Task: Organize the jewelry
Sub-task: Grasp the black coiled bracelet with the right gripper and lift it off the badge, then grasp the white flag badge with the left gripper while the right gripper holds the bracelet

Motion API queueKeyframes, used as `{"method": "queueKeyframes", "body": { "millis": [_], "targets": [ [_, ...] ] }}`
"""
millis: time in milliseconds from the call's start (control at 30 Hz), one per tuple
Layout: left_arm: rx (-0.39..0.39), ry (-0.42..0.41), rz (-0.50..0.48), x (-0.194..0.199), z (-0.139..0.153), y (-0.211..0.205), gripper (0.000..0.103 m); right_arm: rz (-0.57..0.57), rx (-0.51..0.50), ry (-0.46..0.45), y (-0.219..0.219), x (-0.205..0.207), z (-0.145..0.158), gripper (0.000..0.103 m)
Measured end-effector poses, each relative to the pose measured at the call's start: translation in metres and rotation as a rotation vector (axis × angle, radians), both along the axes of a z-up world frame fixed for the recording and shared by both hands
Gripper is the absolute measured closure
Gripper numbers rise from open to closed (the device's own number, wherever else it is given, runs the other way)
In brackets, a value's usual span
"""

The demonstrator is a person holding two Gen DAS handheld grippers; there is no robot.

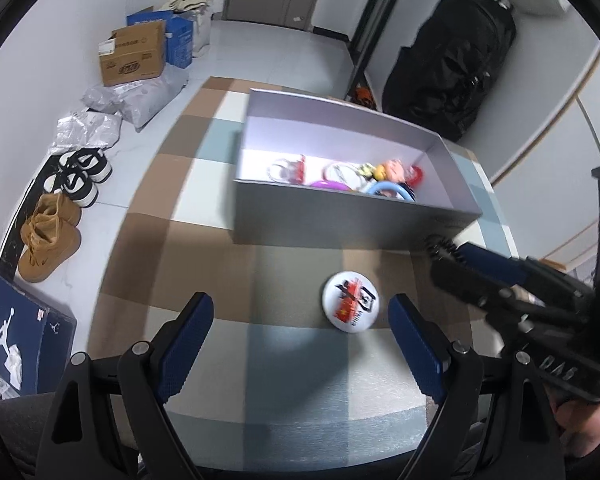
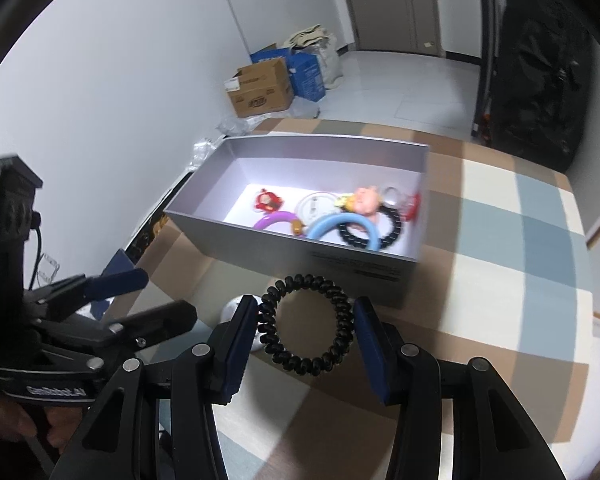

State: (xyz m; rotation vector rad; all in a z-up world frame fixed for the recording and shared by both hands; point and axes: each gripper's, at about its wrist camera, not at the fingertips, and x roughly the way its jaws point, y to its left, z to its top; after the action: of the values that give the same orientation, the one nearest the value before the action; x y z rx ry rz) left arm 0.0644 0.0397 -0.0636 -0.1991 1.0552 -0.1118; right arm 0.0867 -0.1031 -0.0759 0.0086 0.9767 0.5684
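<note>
A grey open box (image 1: 340,220) stands on the checked tablecloth and holds several trinkets: a purple ring, a blue ring (image 2: 340,226), a black coil band, a pink figure (image 2: 366,200). My right gripper (image 2: 306,320) is shut on a black spiral hair tie (image 2: 340,300), held above the table just before the box (image 2: 364,268). It enters the left wrist view from the right (image 1: 456,256). My left gripper (image 1: 300,320) is open and empty, with a round white badge (image 1: 351,303) lying between its fingers, nearer the right one.
The checked cloth (image 1: 204,264) covers the table. On the floor to the left are shoes (image 1: 48,236), cardboard boxes (image 1: 134,56) and plastic bags. A black bag (image 1: 456,64) hangs by the far wall.
</note>
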Motion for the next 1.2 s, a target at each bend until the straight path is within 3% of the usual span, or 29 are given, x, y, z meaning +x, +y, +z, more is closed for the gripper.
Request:
{"method": "queueKeyframes", "body": {
  "millis": [233, 533, 967, 1100, 1200],
  "targets": [
    [0.068, 0.004, -0.078, 0.001, -0.004, -0.027, 0.017, -0.059, 0.038, -0.001, -0.035, -0.007, 0.008, 0.055],
    [0.176, 0.005, -0.103, 0.004, -0.013, -0.046, 0.018, -0.108, 0.082, -0.015, -0.066, -0.016, 0.021, 0.055],
    [0.214, 0.009, -0.158, 0.002, -0.018, -0.06, 0.05, -0.162, 0.132, -0.028, -0.094, -0.02, 0.031, 0.055],
    [0.212, 0.006, -0.179, 0.001, -0.017, -0.065, 0.065, -0.17, 0.143, -0.027, -0.098, -0.019, 0.032, 0.055],
    [0.216, 0.005, -0.193, -0.001, -0.016, -0.07, 0.066, -0.174, 0.149, -0.027, -0.099, -0.019, 0.033, 0.055]
  ]
}}
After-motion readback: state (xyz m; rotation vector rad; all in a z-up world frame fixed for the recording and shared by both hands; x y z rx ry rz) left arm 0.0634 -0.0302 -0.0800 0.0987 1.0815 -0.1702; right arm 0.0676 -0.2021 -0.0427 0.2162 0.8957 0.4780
